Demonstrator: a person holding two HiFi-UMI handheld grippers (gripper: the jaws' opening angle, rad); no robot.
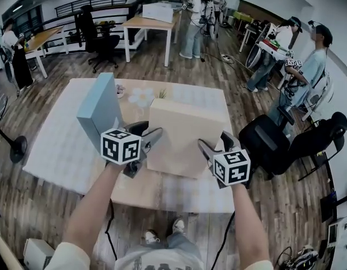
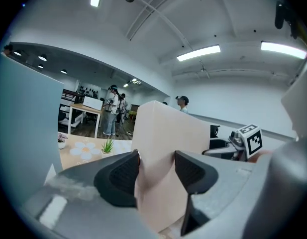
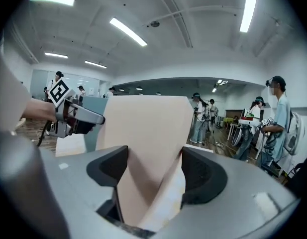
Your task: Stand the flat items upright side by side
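Directly below the head camera, a pale wooden table (image 1: 140, 191) carries two flat boxes. A light blue box (image 1: 99, 109) stands upright on its edge at the left side of the table. Just to its right, with a narrow gap between them, is a beige box (image 1: 185, 133), raised on edge with its broad face tipped towards the camera. Whether its lower edge rests on the table cannot be told.

Both grippers grasp the beige box. The left gripper (image 1: 153, 134) clamps its left edge; in the left gripper view the two dark pads sit against opposite faces of the box, with the blue box filling the far left of that view. The right gripper (image 1: 215, 144) clamps the right edge, and in the right gripper view the box's corner is wedged between its pads.

Behind the boxes on the table lie a white daisy-shaped mat (image 1: 140, 97) and a small green plant (image 2: 108, 146). A black office chair (image 1: 264, 143) stands to the right of the table. Several people stand further back on the wooden floor.
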